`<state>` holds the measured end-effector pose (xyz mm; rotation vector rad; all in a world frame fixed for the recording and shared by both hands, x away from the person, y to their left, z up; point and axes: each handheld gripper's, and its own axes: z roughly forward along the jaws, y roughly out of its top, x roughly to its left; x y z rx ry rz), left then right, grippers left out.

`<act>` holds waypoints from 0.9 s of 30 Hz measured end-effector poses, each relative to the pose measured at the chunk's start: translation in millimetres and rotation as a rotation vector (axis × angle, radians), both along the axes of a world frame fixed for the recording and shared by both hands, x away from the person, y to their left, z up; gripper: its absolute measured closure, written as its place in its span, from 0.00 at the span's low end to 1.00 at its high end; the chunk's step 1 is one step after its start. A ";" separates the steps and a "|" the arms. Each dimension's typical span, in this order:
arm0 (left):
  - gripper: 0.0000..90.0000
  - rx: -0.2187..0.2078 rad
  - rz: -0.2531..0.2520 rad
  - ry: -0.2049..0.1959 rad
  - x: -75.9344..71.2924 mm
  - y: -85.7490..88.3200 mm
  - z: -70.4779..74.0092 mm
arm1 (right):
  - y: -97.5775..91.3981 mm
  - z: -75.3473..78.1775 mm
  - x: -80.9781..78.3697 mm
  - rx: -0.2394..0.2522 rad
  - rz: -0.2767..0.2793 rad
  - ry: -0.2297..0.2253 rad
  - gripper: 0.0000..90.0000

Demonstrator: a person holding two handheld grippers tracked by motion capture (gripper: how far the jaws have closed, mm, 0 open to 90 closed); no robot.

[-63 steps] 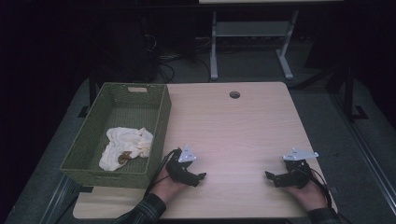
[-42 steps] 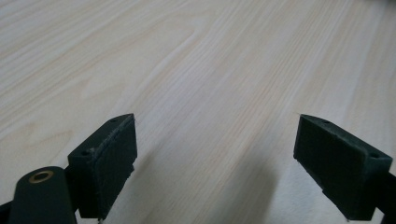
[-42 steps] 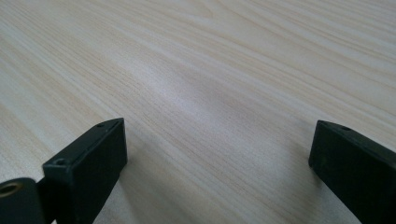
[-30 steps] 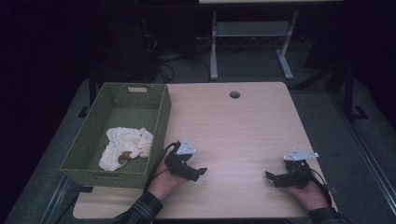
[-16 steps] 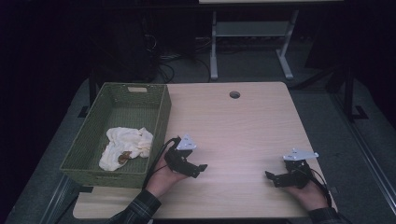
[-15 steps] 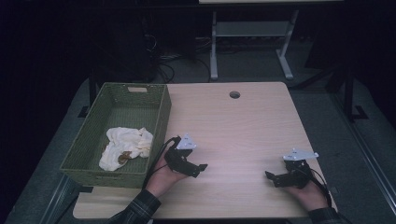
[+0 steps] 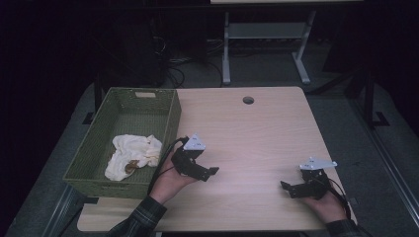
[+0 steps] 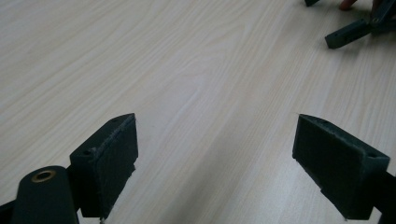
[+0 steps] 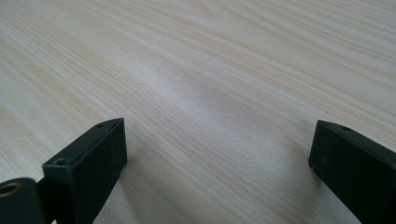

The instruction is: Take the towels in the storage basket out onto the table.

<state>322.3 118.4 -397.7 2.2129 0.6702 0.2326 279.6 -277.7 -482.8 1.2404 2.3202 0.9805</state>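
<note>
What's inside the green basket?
A crumpled white cloth with a brownish patch lies at the near end of the basket. The far end shows bare floor. Anything under the cloth is covered.

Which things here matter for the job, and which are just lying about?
In play:
- left gripper, jaws open
- right gripper, jaws open
- crumpled cream cloth
- green woven plastic basket holding it

Lying about:
- light wooden table
- its round cable hole
- grey metal stand
</note>
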 end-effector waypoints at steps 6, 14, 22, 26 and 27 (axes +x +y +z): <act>0.15 -0.020 -0.005 -0.002 3.1 3.0 11.3 | 0.1 0.0 0.0 0.000 -0.001 0.000 0.04; 0.15 -0.026 -0.009 -0.011 6.7 9.5 26.1 | 0.0 0.0 0.0 0.000 0.000 0.000 0.04; 0.15 -0.045 0.011 -0.027 13.3 26.5 43.6 | 0.1 0.0 0.0 0.000 -0.001 0.000 0.04; 0.15 -0.050 0.026 -0.032 16.6 37.0 51.1 | 0.0 -0.1 0.1 0.000 0.000 -0.001 0.04; 0.15 -0.045 0.028 -0.034 17.7 40.4 53.1 | 0.0 0.0 0.1 0.000 0.000 -0.001 0.04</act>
